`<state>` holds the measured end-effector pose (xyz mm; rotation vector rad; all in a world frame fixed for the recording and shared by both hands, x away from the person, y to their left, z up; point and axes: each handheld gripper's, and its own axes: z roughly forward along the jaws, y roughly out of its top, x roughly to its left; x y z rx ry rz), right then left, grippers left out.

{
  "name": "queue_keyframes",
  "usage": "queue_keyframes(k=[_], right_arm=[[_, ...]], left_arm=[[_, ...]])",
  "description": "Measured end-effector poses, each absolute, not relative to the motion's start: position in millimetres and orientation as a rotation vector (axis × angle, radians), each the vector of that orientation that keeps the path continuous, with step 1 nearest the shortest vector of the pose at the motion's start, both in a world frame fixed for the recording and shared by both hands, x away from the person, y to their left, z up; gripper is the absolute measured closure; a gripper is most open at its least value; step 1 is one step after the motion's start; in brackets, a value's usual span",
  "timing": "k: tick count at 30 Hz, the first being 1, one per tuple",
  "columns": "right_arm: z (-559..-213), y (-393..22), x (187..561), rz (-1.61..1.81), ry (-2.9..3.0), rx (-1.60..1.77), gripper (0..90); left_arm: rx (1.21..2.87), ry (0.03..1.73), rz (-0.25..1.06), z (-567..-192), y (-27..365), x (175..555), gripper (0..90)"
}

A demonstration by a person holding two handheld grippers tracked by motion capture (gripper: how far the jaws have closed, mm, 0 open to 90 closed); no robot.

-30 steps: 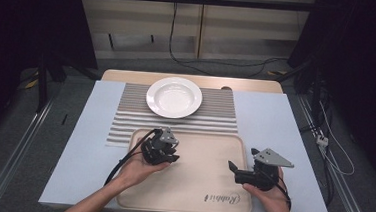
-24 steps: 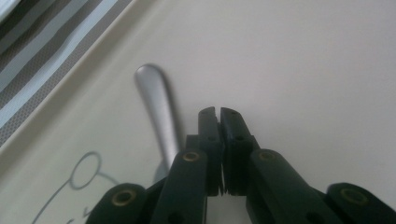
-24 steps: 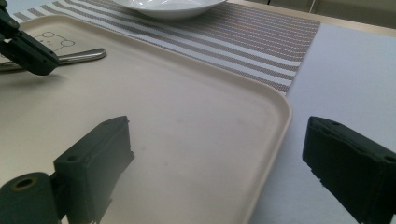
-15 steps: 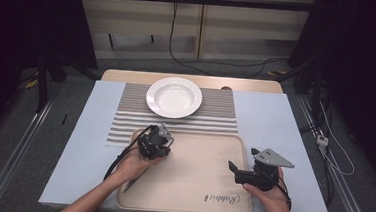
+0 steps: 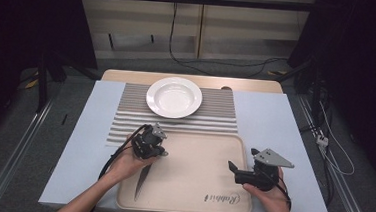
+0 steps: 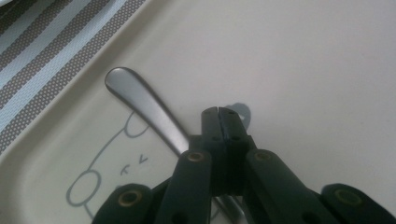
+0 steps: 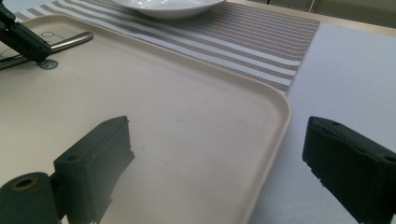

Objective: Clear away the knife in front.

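Two grippers over the tray (image 5: 190, 186): left gripper (image 6: 219, 122) jaws closed empty (beside the knife (image 6: 144, 107)), right gripper (image 7: 215, 158) jaws wide across the tray's edge.

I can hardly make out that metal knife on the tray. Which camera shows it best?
The left gripper view: the knife's rounded handle lies close and sharp beside the shut left gripper. The high view gives its small whole outline. The right gripper view catches the handle at its far edge.
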<state>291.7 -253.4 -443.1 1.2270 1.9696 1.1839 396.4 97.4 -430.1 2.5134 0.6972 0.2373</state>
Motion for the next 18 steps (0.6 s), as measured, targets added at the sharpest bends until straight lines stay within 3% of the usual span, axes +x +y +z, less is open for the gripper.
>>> queue_keyframes(k=[18], right_arm=[[-443.0,-253.6,291.7,1.182,1.968,1.230,8.0]], left_arm=[[2.511,0.778,0.225,-428.5,117.2,399.3,90.0]])
